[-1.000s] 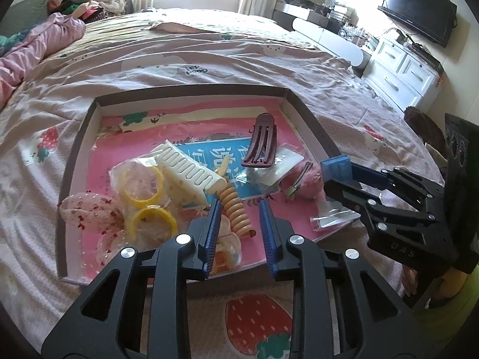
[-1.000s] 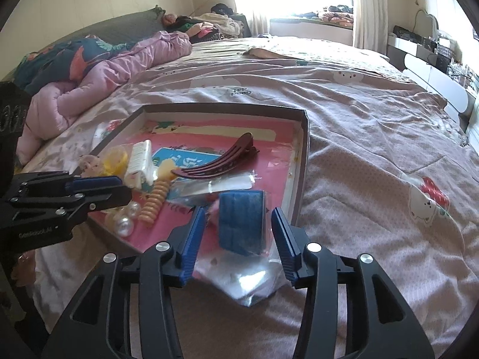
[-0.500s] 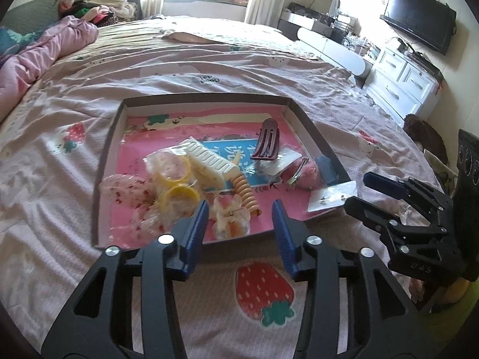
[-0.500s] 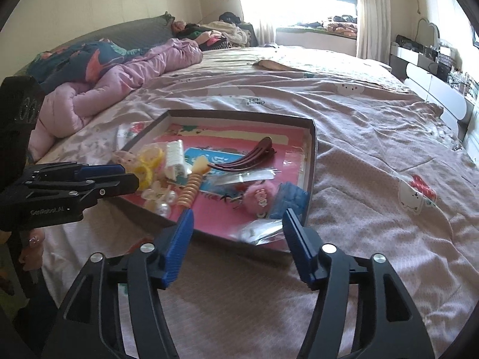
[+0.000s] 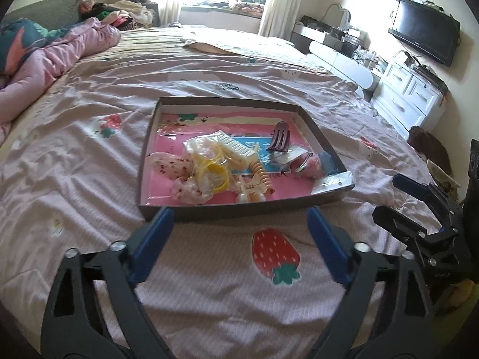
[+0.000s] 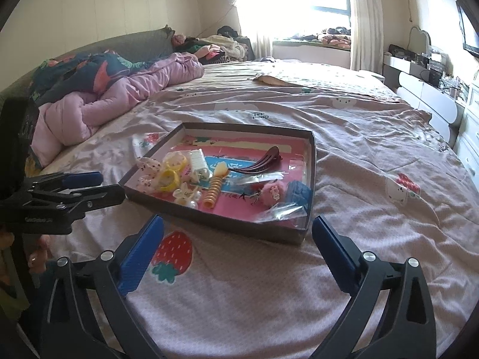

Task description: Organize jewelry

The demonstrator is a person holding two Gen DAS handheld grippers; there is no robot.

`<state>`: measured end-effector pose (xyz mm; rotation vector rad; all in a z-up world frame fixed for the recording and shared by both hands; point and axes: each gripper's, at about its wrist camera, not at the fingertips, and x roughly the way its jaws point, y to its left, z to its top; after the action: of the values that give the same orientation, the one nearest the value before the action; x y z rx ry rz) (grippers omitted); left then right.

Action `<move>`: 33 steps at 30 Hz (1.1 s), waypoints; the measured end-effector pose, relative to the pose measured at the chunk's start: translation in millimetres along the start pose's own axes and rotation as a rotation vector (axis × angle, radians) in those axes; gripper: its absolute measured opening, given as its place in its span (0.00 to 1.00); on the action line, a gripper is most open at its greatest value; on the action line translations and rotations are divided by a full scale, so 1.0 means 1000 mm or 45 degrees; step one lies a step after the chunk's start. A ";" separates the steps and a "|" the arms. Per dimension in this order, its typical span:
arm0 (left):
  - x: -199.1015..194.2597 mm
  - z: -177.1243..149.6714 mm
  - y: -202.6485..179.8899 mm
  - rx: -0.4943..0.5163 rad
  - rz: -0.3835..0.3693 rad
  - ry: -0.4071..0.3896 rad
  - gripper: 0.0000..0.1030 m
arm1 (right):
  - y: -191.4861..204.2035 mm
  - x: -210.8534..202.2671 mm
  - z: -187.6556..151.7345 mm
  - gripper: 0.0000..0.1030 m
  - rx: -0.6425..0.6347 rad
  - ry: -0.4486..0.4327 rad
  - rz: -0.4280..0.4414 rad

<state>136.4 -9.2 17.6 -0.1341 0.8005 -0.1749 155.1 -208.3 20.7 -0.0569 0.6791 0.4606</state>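
A shallow dark box [image 5: 239, 207] [image 6: 223, 220] with a pink lining lies on the bed. In it are a dark red hair clip [image 5: 280, 140] [image 6: 257, 164], yellow rings [image 5: 217, 176] [image 6: 169, 179], an orange spiral tie [image 5: 263, 176] [image 6: 214, 193], a pink fluffy clip [image 5: 312, 164] [image 6: 271, 193], a blue pad [image 6: 299, 191] and a clear packet [image 5: 332, 181]. My left gripper [image 5: 238, 218] [image 6: 74, 185] hovers before the box's near edge, its jaws opening wide with nothing between them. My right gripper [image 6: 238, 224] [image 5: 419, 203] stands likewise, opening and empty.
A pink sheet with a strawberry print [image 5: 275, 254] covers the bed. A bunched pink quilt [image 6: 119, 89] lies at the left. White drawers [image 5: 410, 95] and a wall television [image 5: 425, 40] stand to the right. A hand [image 6: 36, 257] shows under the left gripper.
Both grippers pulled back from the box and rose, and their jaws spread wide. The blue pad that was between the right fingers now lies in the box's near right corner.
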 end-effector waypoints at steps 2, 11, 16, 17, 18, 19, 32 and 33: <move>-0.006 -0.004 0.001 0.002 0.008 -0.012 0.89 | 0.002 -0.004 -0.002 0.94 0.007 -0.003 -0.001; -0.024 -0.029 0.010 -0.028 0.055 -0.024 0.89 | 0.012 -0.024 -0.018 0.94 0.039 -0.024 -0.009; -0.031 -0.039 0.013 -0.042 0.080 -0.033 0.89 | 0.018 -0.030 -0.031 0.94 0.052 -0.024 -0.019; -0.033 -0.041 0.013 -0.040 0.083 -0.035 0.89 | 0.019 -0.031 -0.034 0.94 0.058 -0.026 -0.024; -0.034 -0.043 0.013 -0.038 0.087 -0.037 0.89 | 0.020 -0.032 -0.037 0.94 0.056 -0.029 -0.029; -0.035 -0.046 0.012 -0.031 0.091 -0.038 0.89 | 0.022 -0.034 -0.041 0.94 0.049 -0.034 -0.041; -0.039 -0.075 0.005 0.000 0.098 -0.039 0.89 | 0.035 -0.040 -0.072 0.94 0.003 -0.063 -0.094; -0.039 -0.076 0.006 -0.001 0.102 -0.039 0.89 | 0.035 -0.040 -0.073 0.94 0.010 -0.061 -0.089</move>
<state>55.2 0.4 -8.2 -0.1050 0.7740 -0.0969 69.7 -207.1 -7.9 -0.0618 0.6300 0.3911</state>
